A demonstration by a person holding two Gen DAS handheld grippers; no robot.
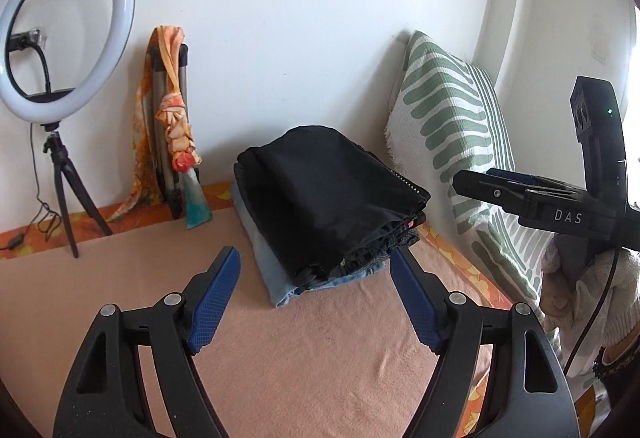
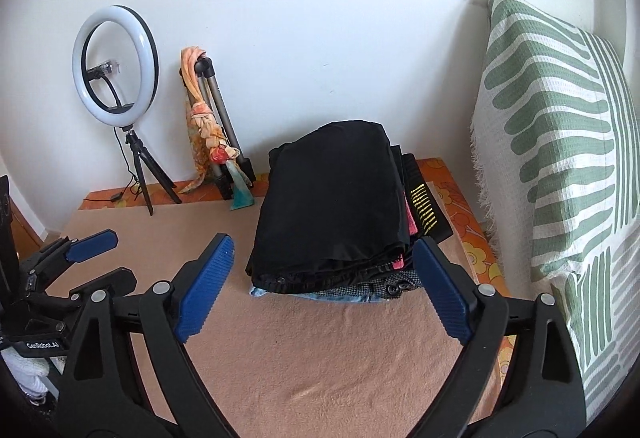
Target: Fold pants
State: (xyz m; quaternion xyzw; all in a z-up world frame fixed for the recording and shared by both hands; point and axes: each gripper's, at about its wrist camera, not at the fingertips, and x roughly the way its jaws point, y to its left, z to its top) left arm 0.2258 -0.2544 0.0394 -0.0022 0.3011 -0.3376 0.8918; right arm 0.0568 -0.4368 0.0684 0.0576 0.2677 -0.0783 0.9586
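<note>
Folded black pants [image 1: 328,194] lie on top of a stack of folded clothes, with light blue jeans [image 1: 276,274] at the bottom, on a tan blanket [image 1: 312,350]. The black pants also show in the right wrist view [image 2: 332,198]. My left gripper [image 1: 316,266] is open and empty, just short of the stack's near edge. My right gripper [image 2: 324,254] is open and empty, its fingertips on either side of the stack's near end. It also shows at the right of the left wrist view [image 1: 472,178], and the left gripper shows at the left of the right wrist view [image 2: 100,254].
A green and white pillow [image 1: 452,142] leans on the wall right of the stack. A ring light on a tripod [image 1: 60,38] and a folded tripod wrapped in an orange scarf [image 1: 172,134] stand at the back left. An orange patterned sheet [image 2: 476,234] edges the blanket.
</note>
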